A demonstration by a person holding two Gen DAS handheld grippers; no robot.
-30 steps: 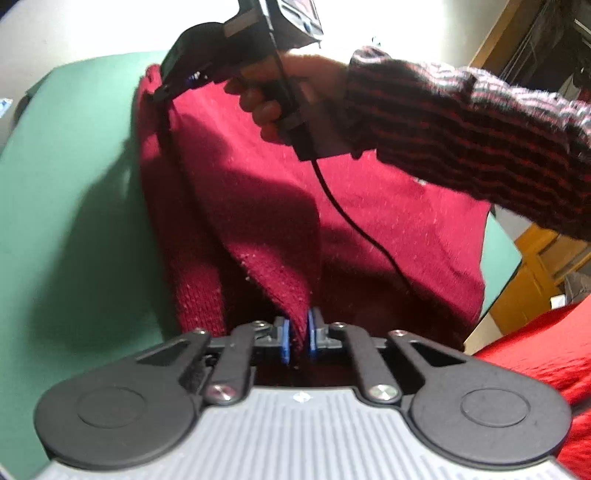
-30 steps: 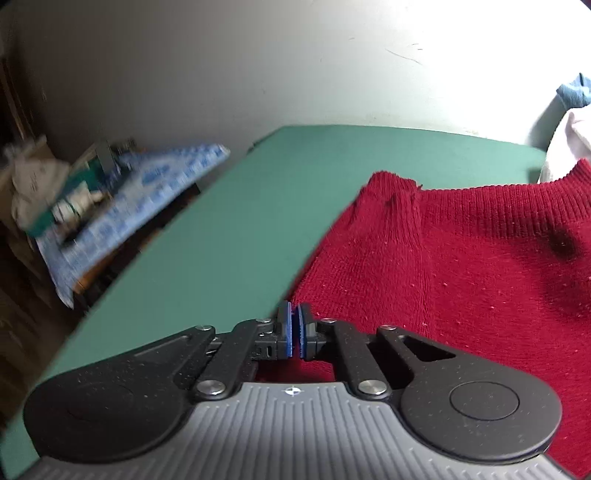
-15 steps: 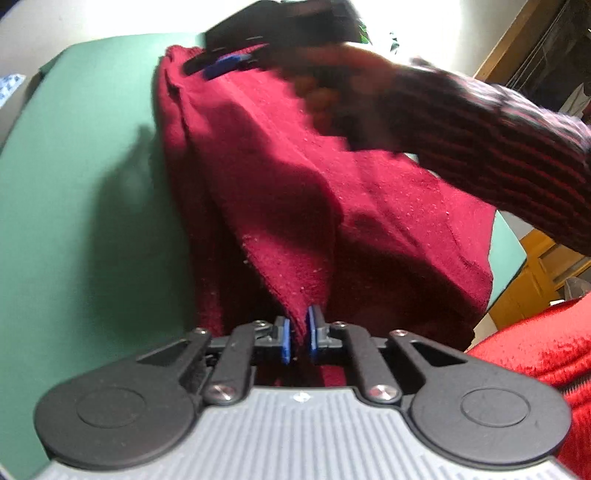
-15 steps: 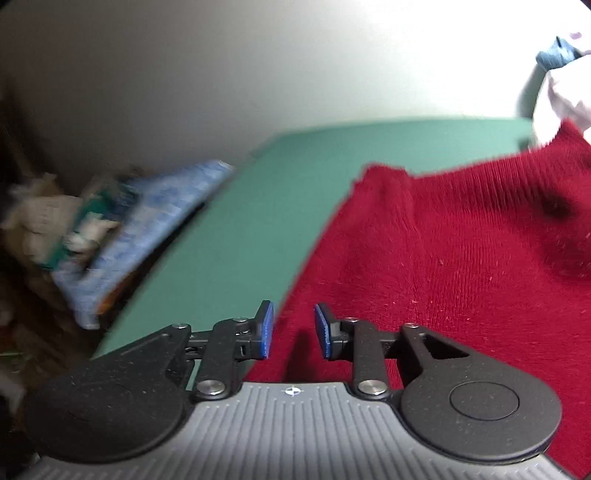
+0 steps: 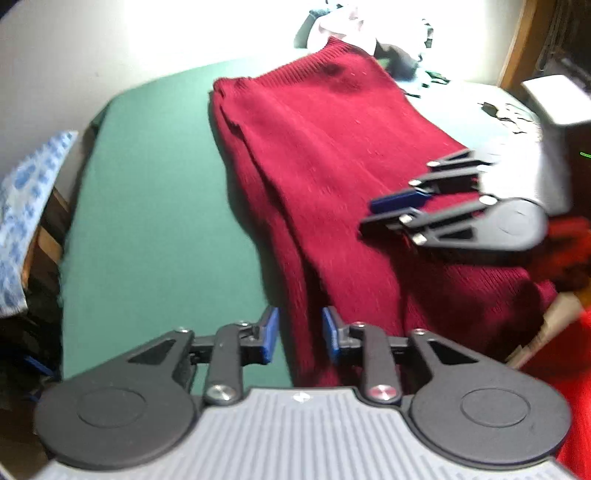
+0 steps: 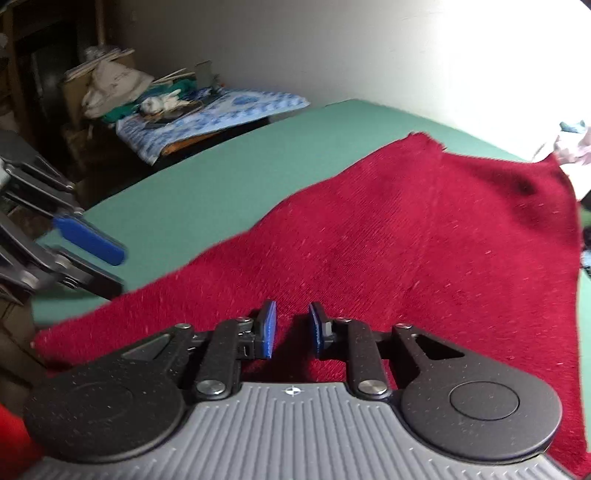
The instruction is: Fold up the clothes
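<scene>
A dark red knitted sweater lies folded lengthwise on the green table. My left gripper is at the sweater's near end. Its jaws are opening; the folded left edge runs between the blue pads, which do not press on it. My right gripper hovers over the sweater's right side, blurred. In the right wrist view the right gripper hangs just above the sweater, its jaws closing with nothing pinched between them. The left gripper shows at that view's left edge, over the table.
A blue patterned cloth lies off the table's left side, with clutter behind it. A heap of clothes sits at the far end. A white box stands at the right. A bright red garment is at the lower right.
My left jaws have opened off the sweater fold they were pinching. My right gripper has let go at the sweater's far corner and swung back to the near right side.
</scene>
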